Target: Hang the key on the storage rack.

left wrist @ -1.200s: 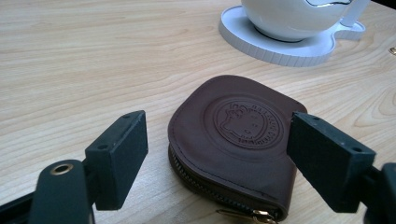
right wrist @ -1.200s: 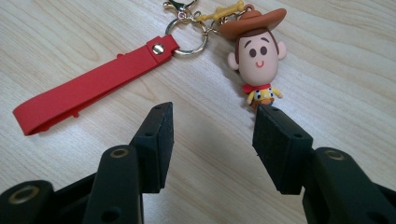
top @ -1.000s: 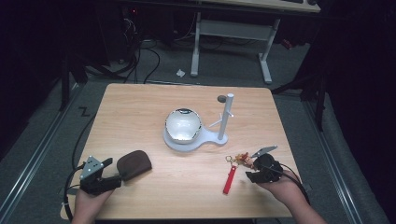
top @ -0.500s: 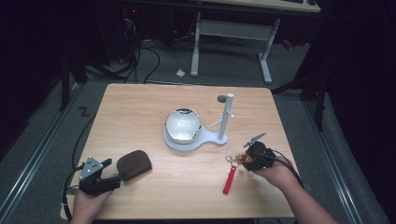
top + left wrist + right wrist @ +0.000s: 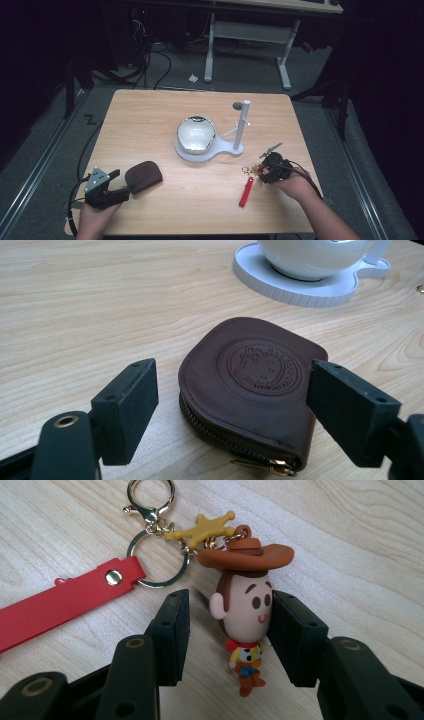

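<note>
Brown pouch [image 5: 250, 390] between spread left fingers [image 5: 127, 407], right fingers [image 5: 172, 630] spread around cowboy figure [image 5: 245, 610]

The white plastic stand [image 5: 207, 150] sits at the middle of the light wooden table [image 5: 150, 115]. A white round bowl [image 5: 196, 134] rests on it. The brown leather zip pouch [image 5: 143, 176] lies before the stand to the left, the cowboy figure keychain with red strap [image 5: 248, 184] before it to the right.

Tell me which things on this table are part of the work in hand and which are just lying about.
In hand:
- cowboy figure keychain with red strap, between the open right gripper jaws
- brown leather zip pouch, between the open left gripper jaws

Lying about:
- white bowl
- white stand with upright peg
</note>
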Available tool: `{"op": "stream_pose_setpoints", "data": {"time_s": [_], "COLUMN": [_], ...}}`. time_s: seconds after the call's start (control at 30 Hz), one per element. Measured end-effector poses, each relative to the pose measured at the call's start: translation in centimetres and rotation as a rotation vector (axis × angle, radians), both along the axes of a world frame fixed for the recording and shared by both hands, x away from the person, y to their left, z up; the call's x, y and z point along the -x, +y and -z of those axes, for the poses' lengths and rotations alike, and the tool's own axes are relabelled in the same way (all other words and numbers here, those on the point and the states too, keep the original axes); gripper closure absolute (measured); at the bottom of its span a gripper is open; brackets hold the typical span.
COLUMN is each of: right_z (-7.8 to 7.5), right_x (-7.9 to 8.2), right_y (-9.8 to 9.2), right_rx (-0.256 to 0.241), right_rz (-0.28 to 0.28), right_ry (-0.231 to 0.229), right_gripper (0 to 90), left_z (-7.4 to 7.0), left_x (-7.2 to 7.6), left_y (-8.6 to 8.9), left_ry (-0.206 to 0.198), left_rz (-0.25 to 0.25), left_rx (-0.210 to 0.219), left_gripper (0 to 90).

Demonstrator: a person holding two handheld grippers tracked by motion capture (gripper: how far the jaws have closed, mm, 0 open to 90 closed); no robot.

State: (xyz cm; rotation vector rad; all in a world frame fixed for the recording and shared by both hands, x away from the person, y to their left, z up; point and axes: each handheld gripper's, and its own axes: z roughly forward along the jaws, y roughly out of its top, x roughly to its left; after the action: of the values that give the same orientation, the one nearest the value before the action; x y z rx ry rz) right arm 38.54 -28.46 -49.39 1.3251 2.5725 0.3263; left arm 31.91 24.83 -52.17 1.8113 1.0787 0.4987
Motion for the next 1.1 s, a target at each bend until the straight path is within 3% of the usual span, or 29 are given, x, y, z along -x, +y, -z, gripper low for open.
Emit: {"op": "stream_pose_setpoints", "data": {"time_s": [0.23, 0.27, 0.7, 0.87, 1.1], "right_z": [0.1, 0.0, -0.2, -1.4, -3.1], "right_x": [-0.4, -0.5, -0.6, 0.4, 1.6], "right_y": [-0.5, -0.5, -0.4, -0.3, -0.1], "right_rx": [-0.050, -0.058, -0.063, -0.063, -0.081], "right_rz": [0.007, 0.012, 0.027, 0.019, 0.010], "right_ry": [0.023, 0.033, 0.062, 0.085, 0.080], "right_gripper": [58.5, 63.3, 66.3, 66.3, 66.3], "left_z": [0.0, 0.0, 0.0, 0.0, 0.0], "left_x": [0.0, 0.1, 0.0, 0.0, -0.1], "left_y": [0.1, 0.1, -0.2, -0.3, -0.3], "left_ry": [0.000, 0.001, 0.001, -0.005, -0.016], "left_rz": [-0.008, -0.006, 0.012, 0.012, 0.011], "left_rx": [0.006, 0.001, 0.007, 0.012, 0.017], "left_gripper": [21.2, 21.3, 21.1, 21.1, 21.6]}}
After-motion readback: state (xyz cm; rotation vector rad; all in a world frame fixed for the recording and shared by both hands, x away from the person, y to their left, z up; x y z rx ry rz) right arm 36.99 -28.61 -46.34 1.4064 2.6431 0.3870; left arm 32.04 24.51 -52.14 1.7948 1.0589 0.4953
